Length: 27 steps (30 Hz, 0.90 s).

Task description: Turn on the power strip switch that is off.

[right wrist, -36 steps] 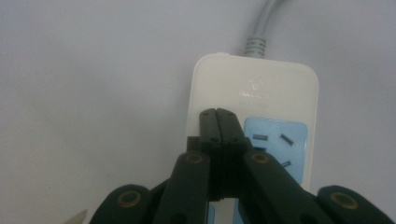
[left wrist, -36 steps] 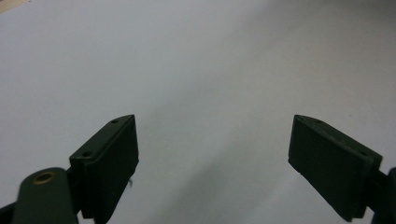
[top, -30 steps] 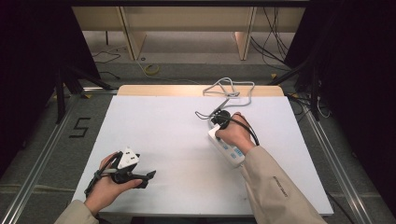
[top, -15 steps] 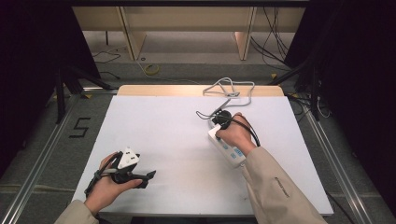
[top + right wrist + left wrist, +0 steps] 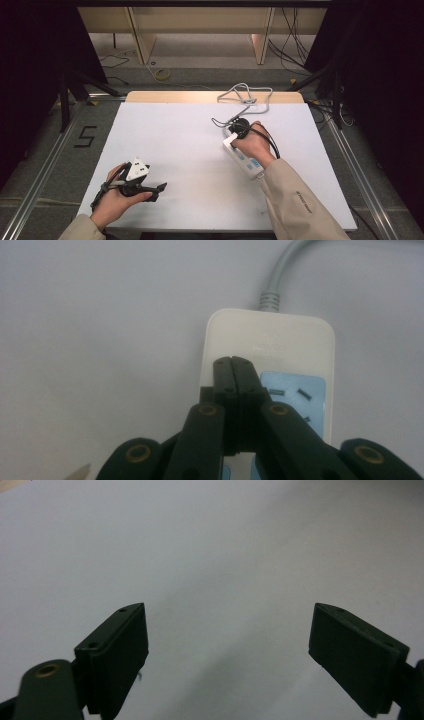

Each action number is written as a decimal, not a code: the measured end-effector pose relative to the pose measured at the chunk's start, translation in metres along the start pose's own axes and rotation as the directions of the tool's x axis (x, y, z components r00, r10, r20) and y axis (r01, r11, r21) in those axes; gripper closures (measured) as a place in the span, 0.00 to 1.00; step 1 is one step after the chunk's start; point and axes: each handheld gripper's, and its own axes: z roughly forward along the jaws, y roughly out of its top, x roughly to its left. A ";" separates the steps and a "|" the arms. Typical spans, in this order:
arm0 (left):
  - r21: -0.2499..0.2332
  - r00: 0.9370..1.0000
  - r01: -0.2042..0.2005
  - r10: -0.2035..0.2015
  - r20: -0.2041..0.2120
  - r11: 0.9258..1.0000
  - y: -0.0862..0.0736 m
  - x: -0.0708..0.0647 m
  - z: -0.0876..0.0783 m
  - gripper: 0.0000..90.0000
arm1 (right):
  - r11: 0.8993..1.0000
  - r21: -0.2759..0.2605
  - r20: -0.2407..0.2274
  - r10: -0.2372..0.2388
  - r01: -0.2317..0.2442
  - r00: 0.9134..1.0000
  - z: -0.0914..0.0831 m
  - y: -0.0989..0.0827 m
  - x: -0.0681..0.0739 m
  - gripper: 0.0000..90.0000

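Observation:
A white power strip (image 5: pixel 246 161) with blue socket faces lies on the white table (image 5: pixel 180 135), right of centre. Its grey cable (image 5: pixel 246 94) loops off toward the far edge. In the right gripper view the strip (image 5: pixel 280 340) lies directly under my jaws, cable end pointing away. My right gripper (image 5: pixel 232 362) is shut with nothing between its jaws, its tips over the strip's white end beside a blue socket. In the high view the right gripper (image 5: pixel 235 132) sits under the person's hand. My left gripper (image 5: pixel 159 189) rests near the front left of the table, open (image 5: pixel 230 615) and empty.
A thin black cable (image 5: pixel 222 122) trails from the right gripper across the table. The wooden far edge of the table (image 5: pixel 165 96) shows beyond the white surface. Metal rails (image 5: pixel 47 160) run along the floor on both sides.

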 end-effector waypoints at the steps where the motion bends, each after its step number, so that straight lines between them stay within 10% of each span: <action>1: 0.000 1.000 0.000 0.000 0.000 1.000 0.000 0.000 0.000 0.18 | 1.000 -0.005 -0.001 0.006 -0.006 1.000 -0.001 0.000 0.000 1.00; 27: 0.004 1.000 0.001 -0.001 -0.002 1.000 -0.001 0.000 0.000 0.18 | 0.996 -0.093 -0.025 0.008 -0.010 1.000 -0.027 -0.024 -0.007 0.97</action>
